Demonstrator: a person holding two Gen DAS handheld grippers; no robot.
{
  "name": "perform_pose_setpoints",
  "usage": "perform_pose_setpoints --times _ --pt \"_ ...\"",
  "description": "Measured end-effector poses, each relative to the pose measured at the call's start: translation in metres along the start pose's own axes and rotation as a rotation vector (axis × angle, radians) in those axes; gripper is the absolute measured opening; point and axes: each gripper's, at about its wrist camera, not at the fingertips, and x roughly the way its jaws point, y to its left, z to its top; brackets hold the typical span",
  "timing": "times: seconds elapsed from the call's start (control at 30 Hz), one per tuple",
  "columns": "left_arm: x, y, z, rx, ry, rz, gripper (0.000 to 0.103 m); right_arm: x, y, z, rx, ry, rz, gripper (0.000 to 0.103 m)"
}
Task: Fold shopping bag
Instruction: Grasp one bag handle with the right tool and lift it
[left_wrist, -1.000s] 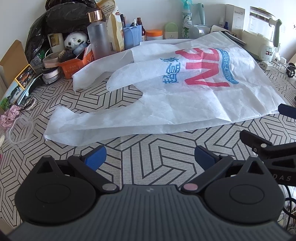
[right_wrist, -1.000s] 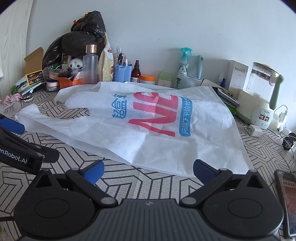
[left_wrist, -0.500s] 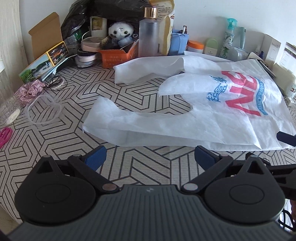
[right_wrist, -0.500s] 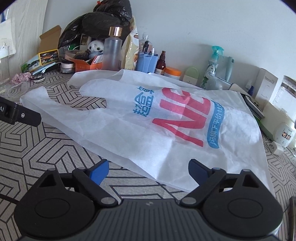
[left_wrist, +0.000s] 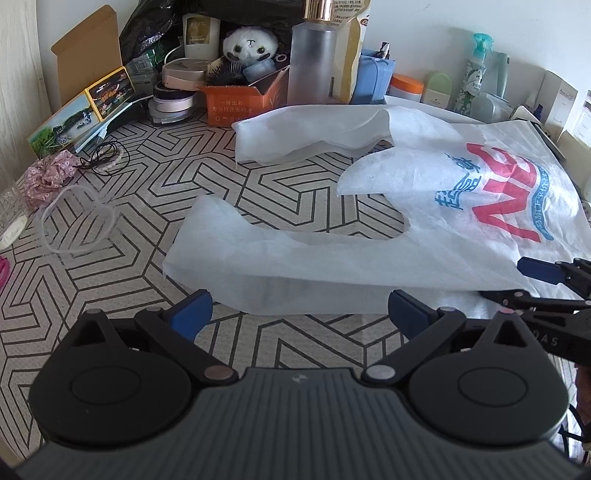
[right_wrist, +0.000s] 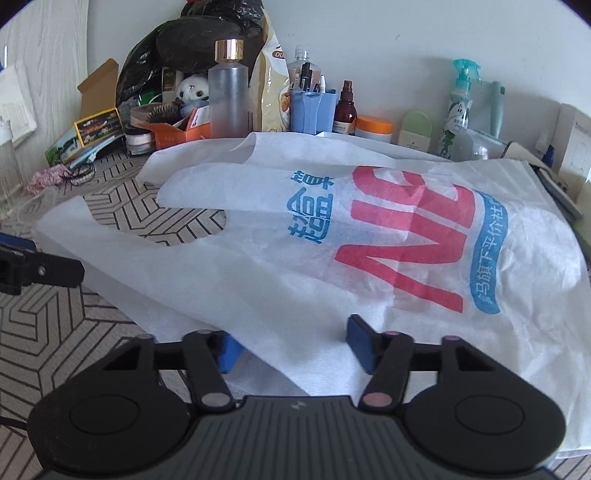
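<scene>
Both grippers have closed in on the white non-woven shopping bag with red and blue lettering (right_wrist: 369, 236) since a second ago. It lies flat on the black-and-white geometric-patterned table (left_wrist: 207, 192), handles toward the orange cardboard box (left_wrist: 236, 103) and frosted bottle with a gold cap (left_wrist: 314, 62). The left gripper (left_wrist: 295, 314) hangs spread wide, just short of the near handle's edge. The right gripper (right_wrist: 291, 343) straddles the bag's near edge, blue pads (right_wrist: 360, 341) apart, gripping nothing.
</scene>
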Motion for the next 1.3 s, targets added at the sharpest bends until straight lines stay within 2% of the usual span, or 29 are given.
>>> perform_pose_setpoints --times 0.07,0.2,0.33,0.53,0.63,0.67,0.73,0.8,0.87,1.0,1.17,1.3 --pt "-0.003 0.004 0.000 -0.018 -0.006 0.007 0.103 -0.004 -0.001 0.002 0.017 0.003 0.002 0.009" --pt "-0.013 0.011 -0.002 -0.043 -0.026 0.019 0.103 -0.017 -0.003 -0.002 0.047 0.004 0.065 0.006" --pt "-0.031 0.012 -0.008 -0.028 -0.052 0.033 0.103 -0.038 0.004 -0.014 0.040 0.009 0.077 0.006" --pt "-0.057 0.013 -0.014 0.001 -0.086 0.039 0.103 -0.071 0.013 -0.038 0.069 0.069 0.169 0.006" --pt "-0.066 0.013 -0.017 0.009 -0.093 0.031 0.103 -0.075 0.017 -0.047 0.059 0.084 0.181 0.008" --pt "-0.068 0.014 -0.019 0.015 -0.091 0.027 0.103 -0.075 0.016 -0.049 0.057 0.080 0.175 0.012" --pt "-0.073 0.015 -0.022 0.027 -0.086 0.021 0.103 -0.077 0.020 -0.054 0.033 0.067 0.156 0.031" --pt "-0.077 0.018 -0.025 0.037 -0.082 0.021 0.103 -0.084 0.023 -0.058 -0.001 0.038 0.150 0.068" --pt "-0.083 0.025 -0.030 0.048 -0.067 0.023 0.103 -0.094 0.028 -0.062 -0.047 -0.009 0.168 0.079" --pt "-0.089 0.040 -0.039 0.037 -0.018 -0.004 0.103 -0.105 0.046 -0.061 -0.098 -0.078 0.246 0.079" --pt "-0.092 0.057 -0.045 -0.001 -0.010 0.039 0.103 -0.091 0.082 -0.048 -0.228 -0.064 0.276 0.079" --pt "-0.091 0.072 -0.047 -0.045 -0.011 0.071 0.103 -0.075 0.122 -0.046 -0.381 -0.042 0.311 0.079"
